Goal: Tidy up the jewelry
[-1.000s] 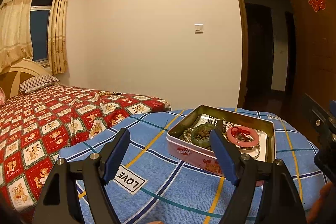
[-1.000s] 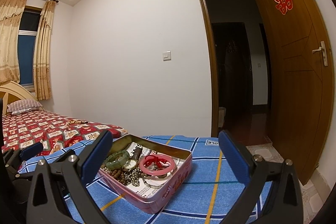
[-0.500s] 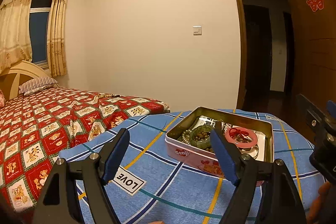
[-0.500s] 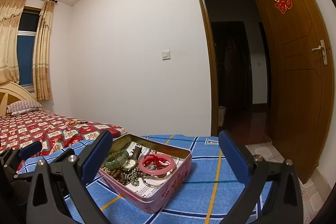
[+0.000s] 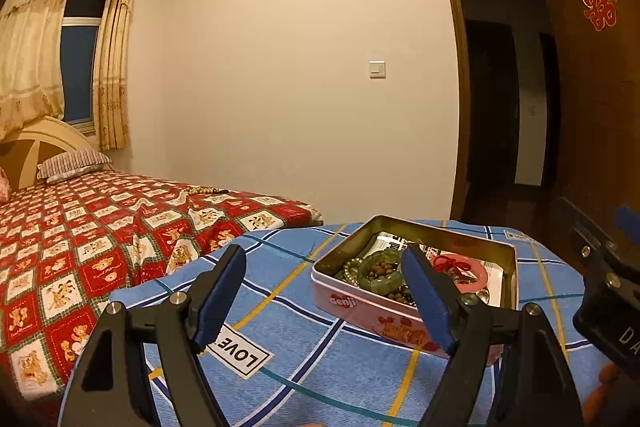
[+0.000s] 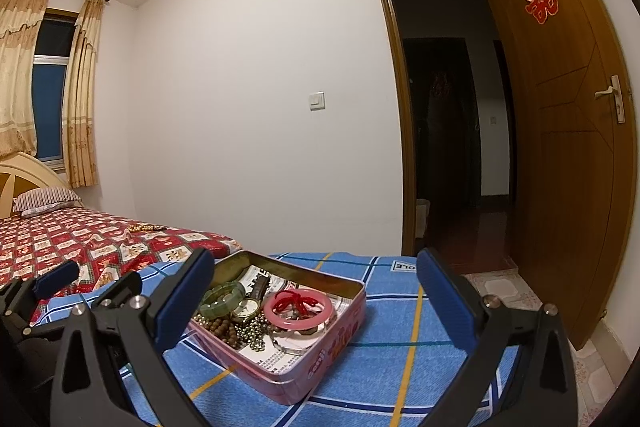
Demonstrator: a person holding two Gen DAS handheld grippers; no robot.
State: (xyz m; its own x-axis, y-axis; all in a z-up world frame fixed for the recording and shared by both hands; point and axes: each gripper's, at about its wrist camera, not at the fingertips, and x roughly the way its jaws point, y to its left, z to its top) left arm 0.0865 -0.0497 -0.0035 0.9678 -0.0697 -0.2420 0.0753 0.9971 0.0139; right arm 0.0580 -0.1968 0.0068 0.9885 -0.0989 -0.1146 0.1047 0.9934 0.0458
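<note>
A pink open tin (image 5: 362, 301) (image 6: 320, 359) sits on a blue plaid cloth (image 5: 304, 363) (image 6: 400, 339). It holds a green bangle (image 6: 222, 298) (image 5: 379, 271), a pink bangle with red cord (image 6: 298, 308) (image 5: 466, 269), a watch (image 6: 248, 301), brown and metallic bead strings (image 6: 236, 329) and a clear bangle (image 6: 291, 340). My left gripper (image 5: 324, 289) is open and empty, in front of the tin's left side. My right gripper (image 6: 314, 297) is open and empty, and the tin shows between its fingers. A bead string (image 5: 200, 191) lies on the red bed.
A red patterned bed (image 5: 80, 235) (image 6: 80, 239) lies to the left with a striped pillow (image 5: 72, 165). An open wooden door (image 6: 568, 147) and a dark doorway (image 6: 444, 131) are at the right. A tiled floor (image 6: 500, 287) shows beyond the cloth's right edge.
Both views have shifted only slightly. The tin sits a little lower and nearer in the left wrist view. Both grippers stay open and empty.
</note>
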